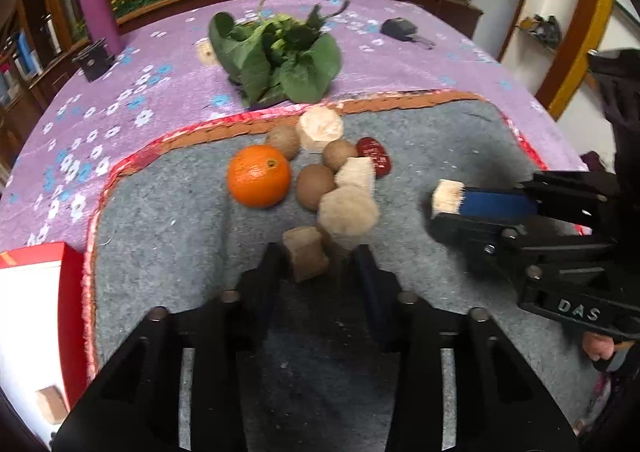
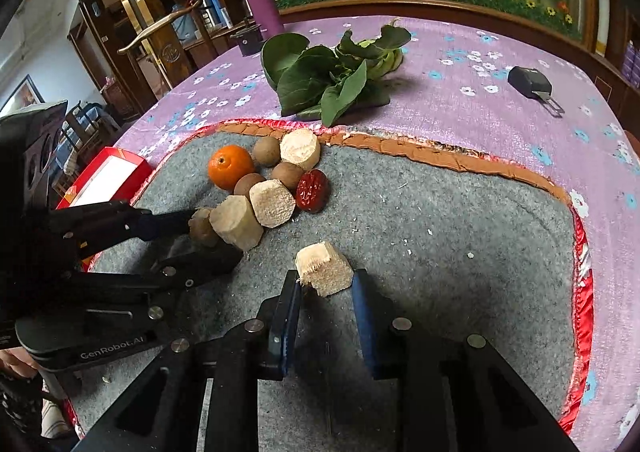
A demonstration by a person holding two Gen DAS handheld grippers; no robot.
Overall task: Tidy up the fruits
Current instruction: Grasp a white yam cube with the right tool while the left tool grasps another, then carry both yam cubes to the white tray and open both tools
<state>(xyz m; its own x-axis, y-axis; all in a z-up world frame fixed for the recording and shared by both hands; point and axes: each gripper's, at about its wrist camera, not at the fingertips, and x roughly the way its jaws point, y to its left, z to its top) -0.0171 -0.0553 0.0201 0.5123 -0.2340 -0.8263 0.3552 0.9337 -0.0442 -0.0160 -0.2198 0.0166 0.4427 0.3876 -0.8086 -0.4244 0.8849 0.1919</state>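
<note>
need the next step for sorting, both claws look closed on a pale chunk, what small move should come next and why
Probably lift the right claw a little with its pale chunk: that piece sits alone on the grey mat, clear of the pile, while the left claw grips a brownish chunk that touches its neighbours.

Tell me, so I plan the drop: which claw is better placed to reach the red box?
Left. The left claw sits next to the box; the right claw is farther off.
</note>
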